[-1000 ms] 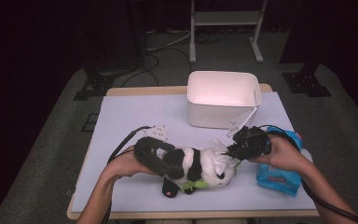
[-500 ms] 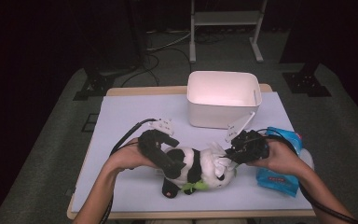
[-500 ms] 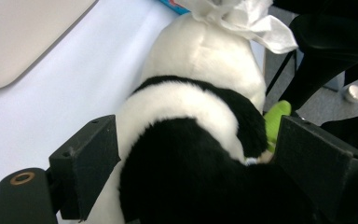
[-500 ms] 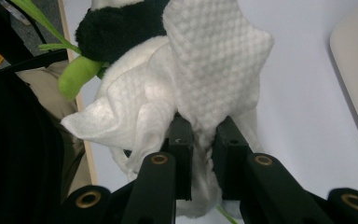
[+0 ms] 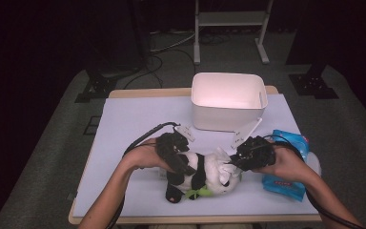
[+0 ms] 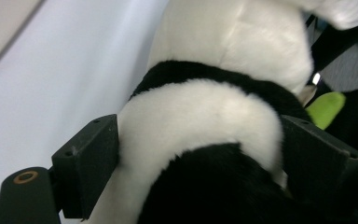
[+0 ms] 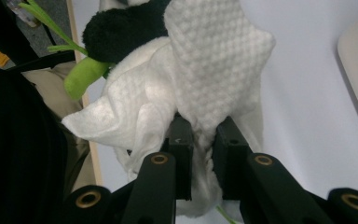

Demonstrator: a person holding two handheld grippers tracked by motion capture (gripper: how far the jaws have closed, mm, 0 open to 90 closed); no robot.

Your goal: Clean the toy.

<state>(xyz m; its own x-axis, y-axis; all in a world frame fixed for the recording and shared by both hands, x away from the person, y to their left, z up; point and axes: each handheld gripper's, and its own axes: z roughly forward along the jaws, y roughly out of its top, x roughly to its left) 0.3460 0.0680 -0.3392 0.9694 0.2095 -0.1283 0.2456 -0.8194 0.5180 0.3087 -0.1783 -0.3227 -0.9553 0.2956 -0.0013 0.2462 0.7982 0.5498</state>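
Near the table's (image 5: 124, 114) front edge, the left gripper (image 5: 174, 152) clamps the panda (image 5: 198, 174); the right gripper (image 5: 248, 155) pinches a wipe (image 7: 205, 79) against it. Hard rubbing could tear the wipe free.

Both forearms are bare, each hand carries a black tool (image 5: 178, 153) (image 5: 250, 153) with blocky jaws, brass-ringed pivot screws, and a black cable trailing toward six o'clock.
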